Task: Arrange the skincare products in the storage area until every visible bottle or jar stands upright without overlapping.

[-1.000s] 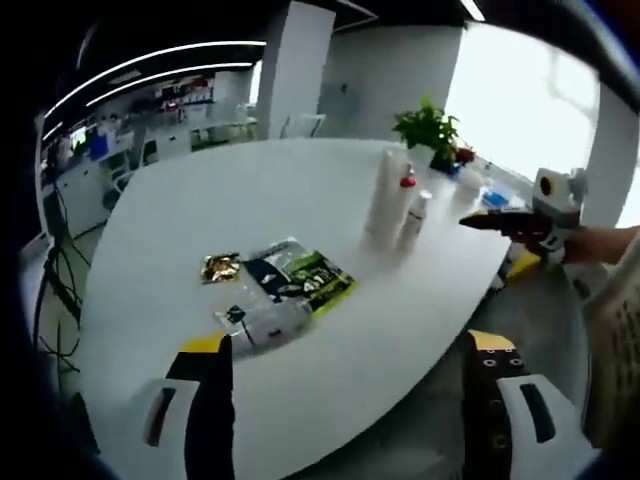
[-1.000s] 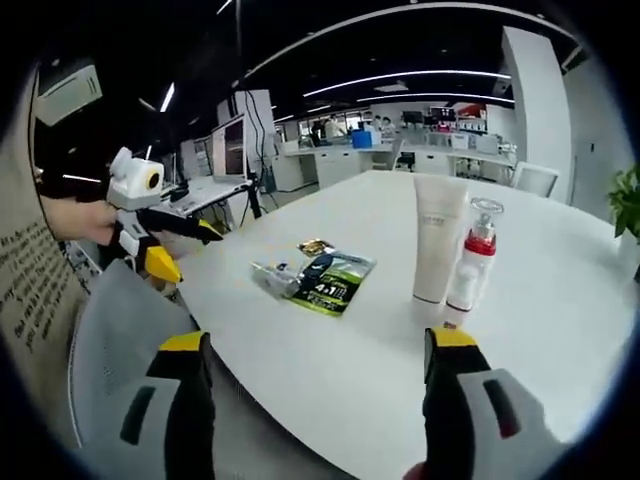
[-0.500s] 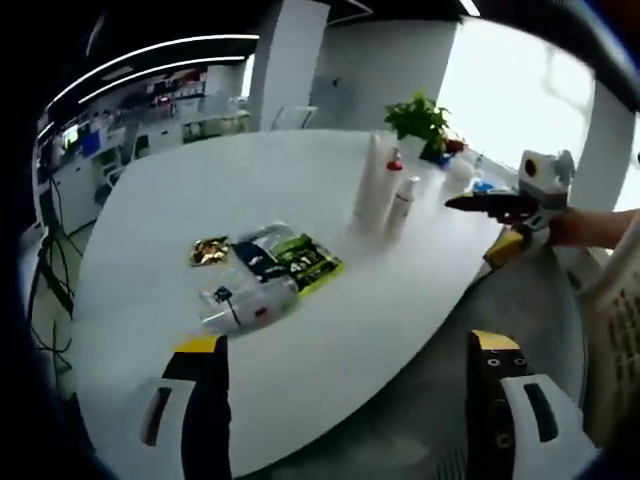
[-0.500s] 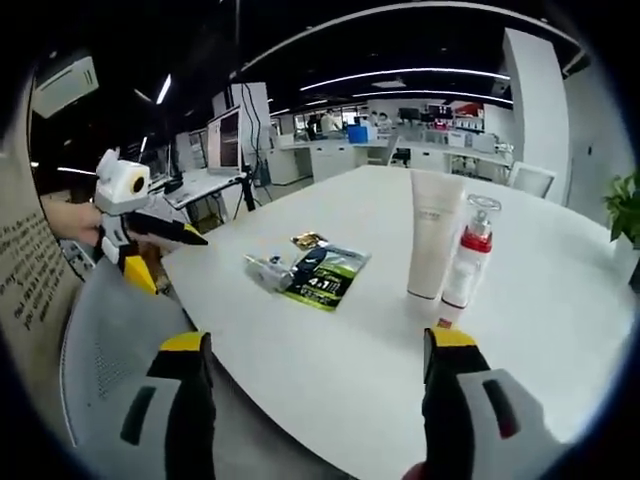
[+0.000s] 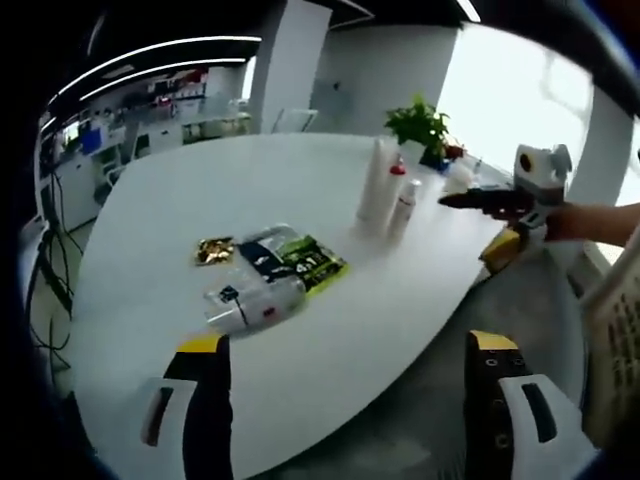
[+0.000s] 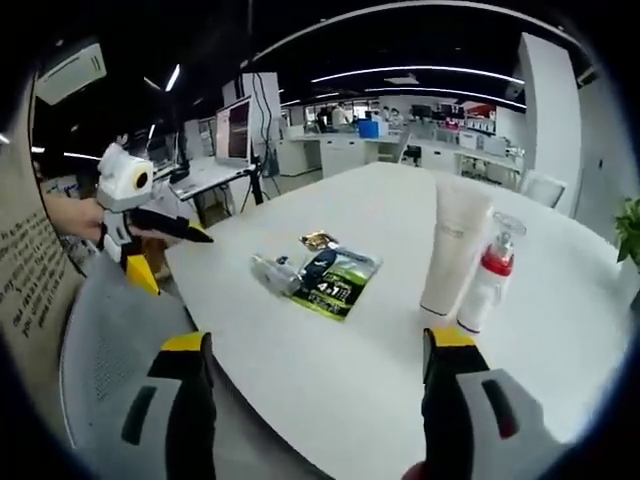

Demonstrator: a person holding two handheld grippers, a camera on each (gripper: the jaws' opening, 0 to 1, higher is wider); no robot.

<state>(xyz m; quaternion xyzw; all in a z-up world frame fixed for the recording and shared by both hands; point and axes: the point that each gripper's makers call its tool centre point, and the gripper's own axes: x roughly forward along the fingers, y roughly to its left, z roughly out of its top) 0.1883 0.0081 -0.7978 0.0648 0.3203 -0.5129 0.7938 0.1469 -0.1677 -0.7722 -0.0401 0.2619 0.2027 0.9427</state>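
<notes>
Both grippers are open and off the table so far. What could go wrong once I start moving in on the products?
The white tube and red-collared bottle stand close together, so reaching for one could topple the other. The clear bottle lies flat against the sachets; a grasp may drag them along. It lies near the table edge and could roll off.

A white table (image 6: 400, 260) is seen; a tube (image 6: 452, 245) and bottle (image 6: 487, 285) stand at 3 o'clock, sachets (image 6: 325, 275) lie centrally.

glossy white table (image 6: 330, 370) — shiny foil sachet (image 6: 318, 240)
</notes>
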